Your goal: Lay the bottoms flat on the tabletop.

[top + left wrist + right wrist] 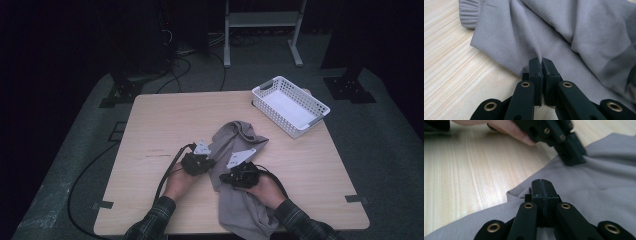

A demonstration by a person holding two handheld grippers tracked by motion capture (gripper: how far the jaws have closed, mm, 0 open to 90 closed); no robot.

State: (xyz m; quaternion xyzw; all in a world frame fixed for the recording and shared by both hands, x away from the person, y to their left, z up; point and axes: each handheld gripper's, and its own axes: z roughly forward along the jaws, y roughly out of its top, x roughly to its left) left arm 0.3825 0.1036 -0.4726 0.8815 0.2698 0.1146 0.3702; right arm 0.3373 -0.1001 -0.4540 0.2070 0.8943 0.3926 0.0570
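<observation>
dark room, pale wooden table (pixel 150 130) with a white perforated basket (pixel 290 105) at 1 o'clock. grey garment (pixel 235 150) lies crumpled at centre and hangs over the near edge at 6. i see my left gripper (pixel 541 62) clamped on a fold of it, ribbed cuff (pixel 469 15) at 10. right gripper (pixel 541 185) jaws together, pinching its edge.

No text, label or number can be read anywhere.
</observation>
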